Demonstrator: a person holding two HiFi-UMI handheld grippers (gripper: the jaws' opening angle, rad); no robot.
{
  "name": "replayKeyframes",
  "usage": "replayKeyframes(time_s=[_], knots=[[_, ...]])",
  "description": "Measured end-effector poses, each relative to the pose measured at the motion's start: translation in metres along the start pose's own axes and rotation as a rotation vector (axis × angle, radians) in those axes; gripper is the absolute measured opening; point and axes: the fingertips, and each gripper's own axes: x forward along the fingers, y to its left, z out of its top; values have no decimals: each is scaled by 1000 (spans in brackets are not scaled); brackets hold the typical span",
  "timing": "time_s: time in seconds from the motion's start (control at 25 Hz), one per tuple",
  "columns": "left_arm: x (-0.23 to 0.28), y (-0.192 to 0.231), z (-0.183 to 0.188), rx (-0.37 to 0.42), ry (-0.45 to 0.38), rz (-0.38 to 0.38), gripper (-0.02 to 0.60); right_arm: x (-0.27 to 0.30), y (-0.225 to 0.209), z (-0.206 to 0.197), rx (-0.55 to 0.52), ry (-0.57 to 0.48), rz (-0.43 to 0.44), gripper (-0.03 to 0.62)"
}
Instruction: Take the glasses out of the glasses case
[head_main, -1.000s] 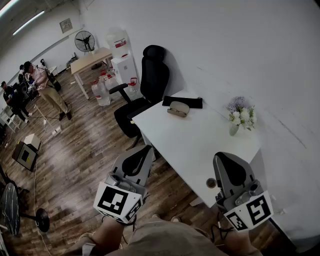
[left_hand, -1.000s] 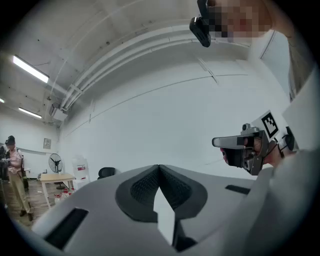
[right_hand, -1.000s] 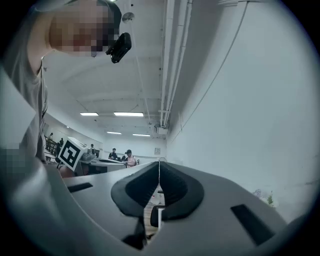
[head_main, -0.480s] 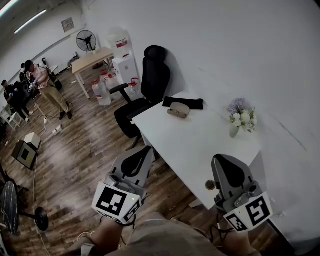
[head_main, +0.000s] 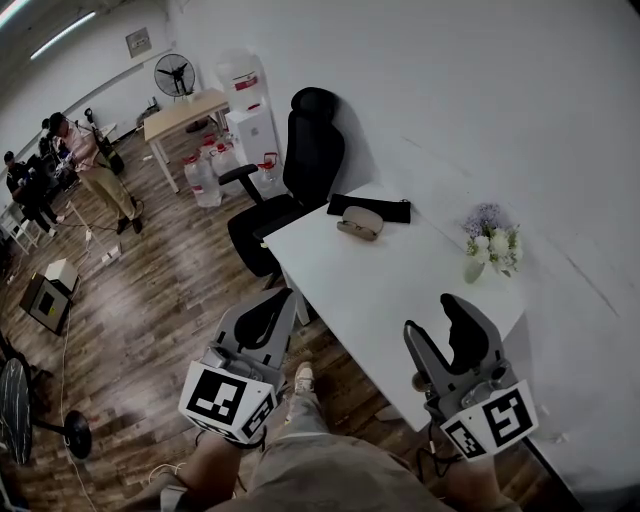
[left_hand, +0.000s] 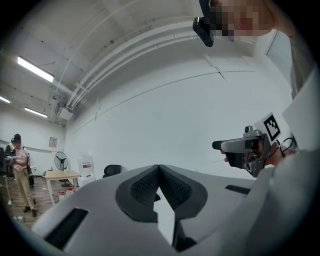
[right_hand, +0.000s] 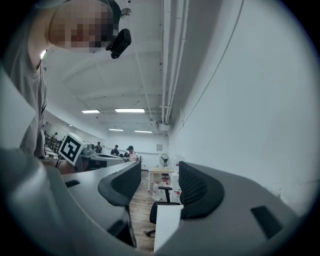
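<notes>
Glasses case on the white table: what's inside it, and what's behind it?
The glasses case looks shut, so whatever is inside is covered; no glasses show. Right behind it, toward the wall, lies a flat black object, too small to identify.

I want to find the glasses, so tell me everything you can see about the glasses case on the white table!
The glasses case is a small tan oval with rounded ends, smooth-looking. It is shut and lies flat near the far end of the white table, right beside a flat black thing. Nothing holds it.
</notes>
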Motion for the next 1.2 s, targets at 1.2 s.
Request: replayKeyframes(time_s=[1.2], knots=[[279, 241, -119, -65, 167, -362, 14, 313, -124, -159, 110, 422, -83, 247]])
